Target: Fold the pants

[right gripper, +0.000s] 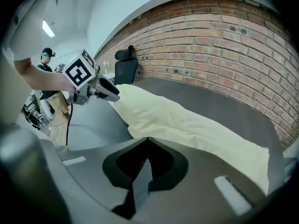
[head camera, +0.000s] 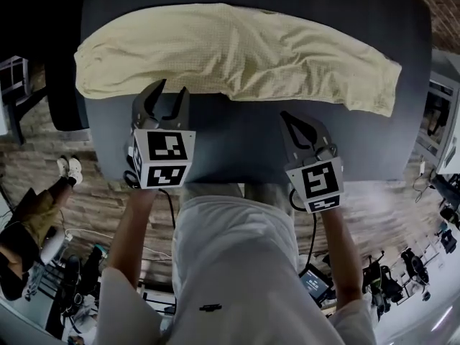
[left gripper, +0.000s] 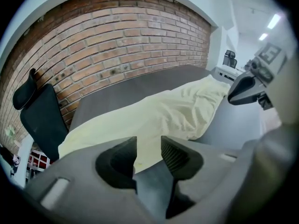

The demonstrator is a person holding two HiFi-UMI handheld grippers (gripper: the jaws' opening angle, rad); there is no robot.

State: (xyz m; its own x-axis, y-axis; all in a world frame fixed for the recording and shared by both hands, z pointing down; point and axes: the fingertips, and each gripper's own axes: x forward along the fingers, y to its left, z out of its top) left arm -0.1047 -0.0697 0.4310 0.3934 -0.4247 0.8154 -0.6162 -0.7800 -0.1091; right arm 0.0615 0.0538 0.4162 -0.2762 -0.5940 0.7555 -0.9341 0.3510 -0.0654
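Observation:
The pale yellow pants point(head camera: 237, 52) lie folded lengthwise in a long band across the far half of the dark grey table point(head camera: 244, 139). They show again in the left gripper view point(left gripper: 159, 113) and the right gripper view point(right gripper: 187, 122). My left gripper point(head camera: 172, 88) hovers at the near edge of the pants' left part. Its jaws stand open point(left gripper: 148, 141) with nothing between them. My right gripper point(head camera: 286, 115) hangs over bare tabletop, short of the cloth. Its jaws are shut point(right gripper: 147, 139) on nothing. Each gripper appears in the other's view: right gripper point(left gripper: 243, 88), left gripper point(right gripper: 105, 88).
A black office chair point(left gripper: 39, 115) stands at the table's left end, before a brick wall point(right gripper: 210, 36). A person point(head camera: 29, 221) sits on the floor at the left. Cables and equipment point(head camera: 402, 272) crowd the floor behind me.

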